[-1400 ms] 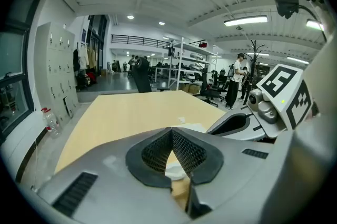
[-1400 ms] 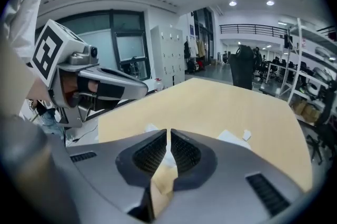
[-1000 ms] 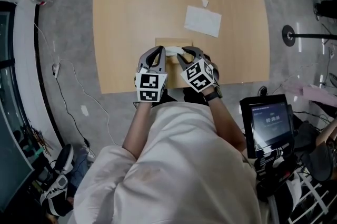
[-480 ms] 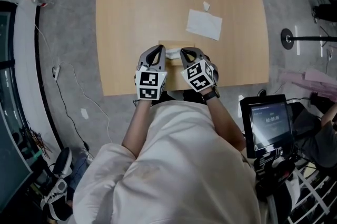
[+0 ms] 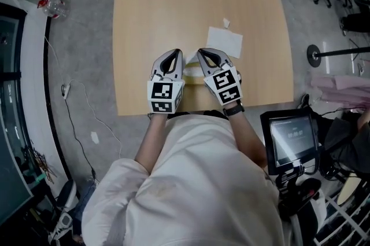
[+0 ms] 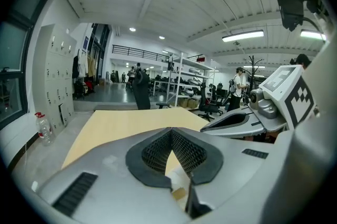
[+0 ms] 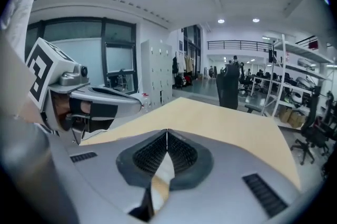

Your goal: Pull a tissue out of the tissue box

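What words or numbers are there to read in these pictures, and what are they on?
No text here can be read.
On the screen: pale digits, too small and blurred to read.
On the left gripper and the right gripper: black-and-white square markers, patterns and not words.
On the sheet of paper: nothing, it looks blank.

We note pale wood table (image 5: 173,7). On table: white sheet (image 5: 225,42), small white scrap (image 5: 226,22). At table's near edge: left gripper (image 5: 173,54) and right gripper (image 5: 203,54), grey shells, black ribbed pads, black-and-white square-marker cubes. Tan tissue box (image 5: 192,74) between. Around table: speckled grey floor (image 5: 87,65).
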